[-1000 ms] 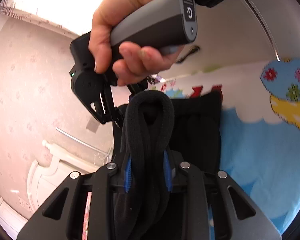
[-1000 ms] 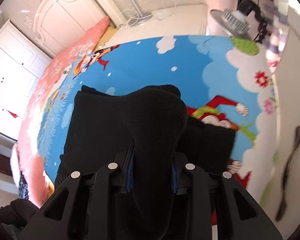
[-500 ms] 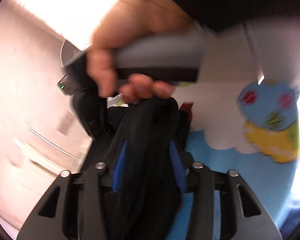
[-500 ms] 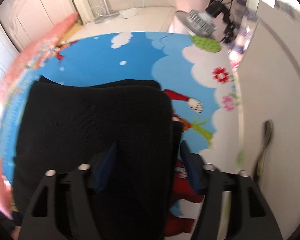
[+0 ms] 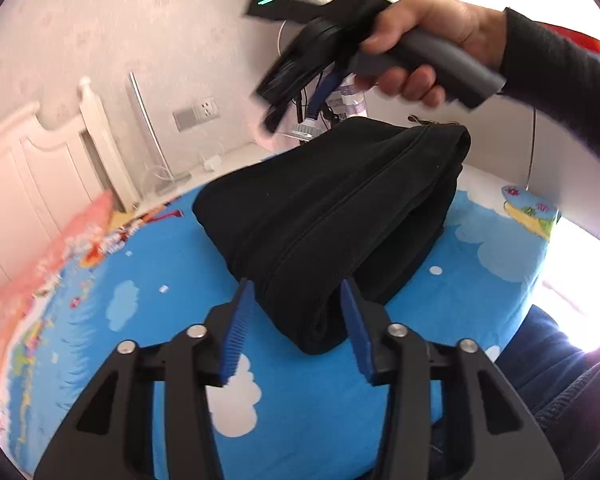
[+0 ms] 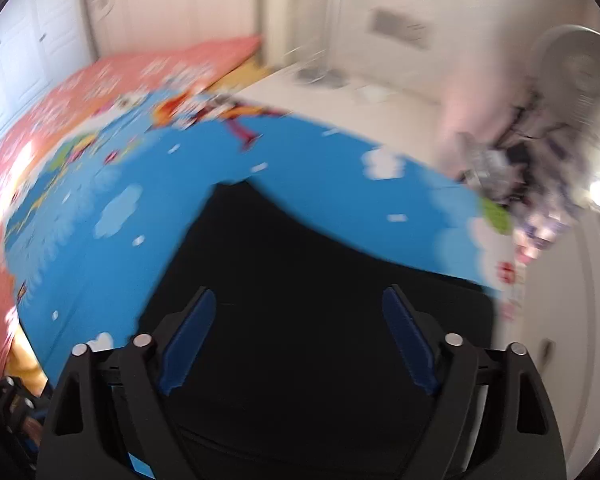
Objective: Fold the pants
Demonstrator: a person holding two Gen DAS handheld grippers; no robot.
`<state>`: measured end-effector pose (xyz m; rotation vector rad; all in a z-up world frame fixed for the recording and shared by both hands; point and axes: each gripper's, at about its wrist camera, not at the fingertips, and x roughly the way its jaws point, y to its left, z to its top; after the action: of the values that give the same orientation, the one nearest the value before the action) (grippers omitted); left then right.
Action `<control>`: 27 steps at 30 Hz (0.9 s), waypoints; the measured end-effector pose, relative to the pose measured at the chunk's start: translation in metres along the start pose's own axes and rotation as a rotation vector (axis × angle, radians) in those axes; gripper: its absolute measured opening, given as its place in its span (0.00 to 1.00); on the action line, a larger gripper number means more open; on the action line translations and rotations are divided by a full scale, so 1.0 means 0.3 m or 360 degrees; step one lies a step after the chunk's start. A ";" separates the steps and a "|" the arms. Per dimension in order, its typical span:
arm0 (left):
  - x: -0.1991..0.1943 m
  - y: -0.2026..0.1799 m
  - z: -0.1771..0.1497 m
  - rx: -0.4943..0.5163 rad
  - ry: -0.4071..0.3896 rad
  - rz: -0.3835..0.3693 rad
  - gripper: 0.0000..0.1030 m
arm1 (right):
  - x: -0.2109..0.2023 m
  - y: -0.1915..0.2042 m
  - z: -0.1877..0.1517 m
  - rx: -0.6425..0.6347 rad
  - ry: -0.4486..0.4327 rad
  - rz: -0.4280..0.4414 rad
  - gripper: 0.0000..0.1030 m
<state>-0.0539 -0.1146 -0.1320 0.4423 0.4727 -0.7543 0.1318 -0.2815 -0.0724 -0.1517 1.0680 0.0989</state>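
A home bedroom: cartoon bedsheet [image 5: 148, 276], white headboard [image 5: 32, 152], wall socket [image 5: 196, 114], papered walls

Black pants [image 5: 332, 216] on blue cloud-patterned sheet [image 5: 148, 280].

Our left gripper [image 5: 296, 312] sits low and near, its blue-padded fingers [image 5: 236, 332] spread apart, with nothing pinched between them. Farther off and higher, our right hand [image 5: 412, 44] wraps the grey handle of the right gripper [image 5: 288, 80], knuckles up, dark sleeve running off to the right; that tool tilts down to the left and is blurred. In its own view, the right gripper [image 6: 298, 328] shows its blue fingers [image 6: 188, 332] spread wide, clamping nothing.
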 end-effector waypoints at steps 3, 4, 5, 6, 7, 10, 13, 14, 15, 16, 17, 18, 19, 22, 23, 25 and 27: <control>0.029 0.002 -0.016 0.0099 0.0017 -0.0009 0.41 | 0.130 0.134 0.036 -0.0192 0.0099 -0.0053 0.69; 0.056 -0.010 -0.016 0.0151 0.0044 -0.0025 0.41 | 0.161 0.154 0.046 -0.0229 0.0116 -0.0093 0.68; 0.088 -0.024 -0.016 0.0186 0.0064 -0.0014 0.21 | 0.202 0.165 0.054 -0.0255 0.0133 -0.0133 0.68; 0.112 -0.030 -0.020 0.0220 0.0091 0.0032 0.10 | 0.222 0.170 0.057 -0.0256 0.0145 -0.0155 0.68; 0.136 -0.047 -0.024 0.0277 0.0110 0.0052 0.08 | 0.269 0.160 0.055 -0.0245 0.0178 -0.0205 0.68; 0.147 -0.143 -0.051 0.0533 0.0122 0.0124 0.06 | 0.303 0.160 0.035 -0.0208 0.0149 -0.0229 0.74; 0.150 -0.175 -0.085 0.0583 0.0132 0.0170 0.06 | 0.306 0.160 0.032 -0.0159 0.0114 -0.0289 0.80; 0.150 -0.184 -0.087 0.0578 0.0130 0.0182 0.06 | 0.304 0.163 0.028 -0.0144 0.0094 -0.0318 0.82; 0.153 -0.194 -0.090 0.0583 0.0127 0.0201 0.06 | 0.312 0.165 0.033 -0.0130 0.0080 -0.0320 0.83; 0.157 -0.194 -0.091 0.0569 0.0128 0.0200 0.06 | 0.307 0.163 0.026 -0.0118 0.0051 -0.0321 0.83; 0.161 -0.189 -0.089 0.0544 0.0131 0.0199 0.06 | 0.299 0.164 0.029 -0.0123 0.0025 -0.0307 0.83; 0.154 -0.179 -0.083 0.0535 0.0127 0.0211 0.07 | 0.276 0.156 0.025 -0.0120 -0.0016 -0.0277 0.83; 0.147 -0.176 -0.079 0.0533 0.0113 0.0230 0.12 | 0.246 0.143 0.023 -0.0098 -0.0064 -0.0261 0.82; 0.093 -0.151 -0.072 0.0463 0.0087 0.0106 0.33 | 0.060 0.037 -0.037 0.0106 -0.0274 -0.0334 0.83; 0.068 -0.127 -0.065 0.0430 0.0073 0.0080 0.33 | 0.020 0.005 -0.065 0.0176 -0.0290 -0.0344 0.83; 0.004 -0.026 -0.037 0.0228 0.0033 0.0014 0.34 | -0.066 -0.050 -0.150 0.0314 -0.0308 -0.0312 0.85; 0.006 0.132 0.006 -0.0085 0.0035 -0.0058 0.34 | -0.132 -0.040 -0.242 0.0367 -0.0351 -0.0309 0.85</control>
<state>-0.0232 -0.0909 -0.1234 0.3937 0.5216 -0.7706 0.0519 -0.3061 -0.0710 -0.0341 0.8329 -0.1786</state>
